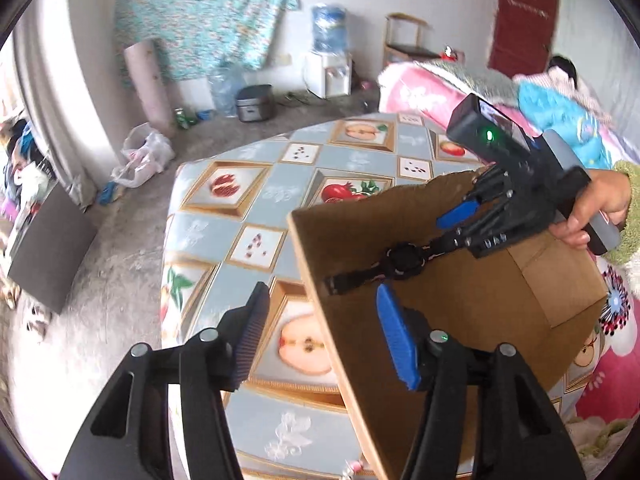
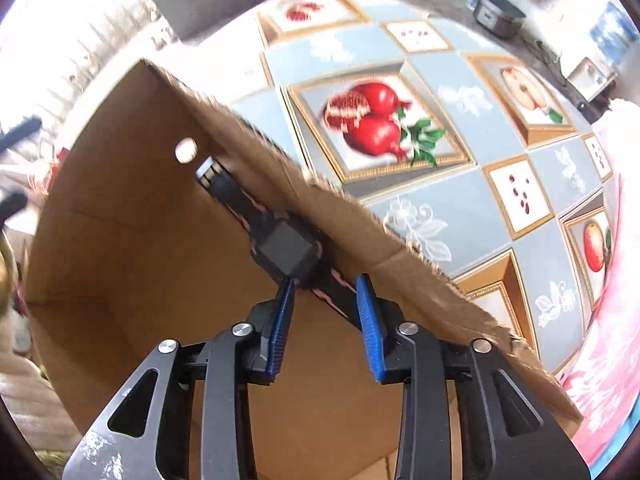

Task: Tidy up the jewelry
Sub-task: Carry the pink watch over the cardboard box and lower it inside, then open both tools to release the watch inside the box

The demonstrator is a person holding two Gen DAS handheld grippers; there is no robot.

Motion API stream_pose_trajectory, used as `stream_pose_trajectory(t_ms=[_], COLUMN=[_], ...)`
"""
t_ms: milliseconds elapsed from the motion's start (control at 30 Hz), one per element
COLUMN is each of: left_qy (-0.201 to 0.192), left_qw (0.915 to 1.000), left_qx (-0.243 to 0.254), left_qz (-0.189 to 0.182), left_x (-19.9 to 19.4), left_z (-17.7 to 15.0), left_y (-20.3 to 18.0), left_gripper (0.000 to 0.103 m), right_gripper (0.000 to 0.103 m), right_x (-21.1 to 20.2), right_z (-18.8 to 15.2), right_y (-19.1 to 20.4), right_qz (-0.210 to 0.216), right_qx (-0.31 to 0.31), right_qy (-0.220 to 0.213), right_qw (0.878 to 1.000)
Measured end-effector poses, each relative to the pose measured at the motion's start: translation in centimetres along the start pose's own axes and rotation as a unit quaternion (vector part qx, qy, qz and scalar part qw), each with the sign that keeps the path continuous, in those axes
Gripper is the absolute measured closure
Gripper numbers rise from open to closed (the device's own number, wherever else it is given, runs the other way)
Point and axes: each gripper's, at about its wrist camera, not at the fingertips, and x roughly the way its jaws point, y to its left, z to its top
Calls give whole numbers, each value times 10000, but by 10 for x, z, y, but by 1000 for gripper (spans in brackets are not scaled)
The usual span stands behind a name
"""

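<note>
An open cardboard box (image 1: 460,300) stands on a table covered by a fruit-pattern cloth (image 1: 256,200). Inside it a black watch (image 1: 404,258) with a pink strap lining stretches out from my right gripper (image 1: 442,234). In the right wrist view the watch (image 2: 288,252) lies along the box wall (image 2: 140,240). Its strap runs between the blue pads of my right gripper (image 2: 326,280), and the jaws stand apart without pressing on it. My left gripper (image 1: 322,292) is open and empty, its fingers straddling the box's near wall.
A hand in a green sleeve (image 1: 592,208) holds the right gripper. A bed with pink bedding (image 1: 416,92) stands behind the table to the right. On the floor beyond are a rice cooker (image 1: 254,104), a water dispenser (image 1: 330,56) and plastic bags (image 1: 144,156).
</note>
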Motion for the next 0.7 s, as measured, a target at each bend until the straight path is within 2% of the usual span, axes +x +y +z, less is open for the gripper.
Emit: stream_pose_trajectory(t_ms=[67,167,233,300,533,633,700], left_qy=[-102,-147,-164,-191,-231,-287,-323], left_qw=[9997,9985,9976,9966,9941,9934,9932], left_qx=[-220,-473,-574,-691,-851,-870,-887], left_qz=[-66,-225,-344,-408,-638,-686,-682], left_x=[-6,-10,-10,-7,-2,-3,-6], left_z=[-14,-33,-42,-49,-63,-65,-67], left_y=[3,2,2,2,2,2,2], left_gripper=[43,41,39,38,38,36,36], right_gripper=[69,68,68,65,62,59,54], right_x=[4,24,39,45,46,37,14], right_z=[3,12,15,20,14,10,2], right_y=[0,-2,2,4,22,19,11], right_qz=[171,245,185,160,-57,-147,-119], right_qx=[146,343,307,233,-363,-293,-32], right_qy=[-53,101,226,147,-49,-192,-490], right_qw=[9997,9991,9991,9995,9993,9993,9987])
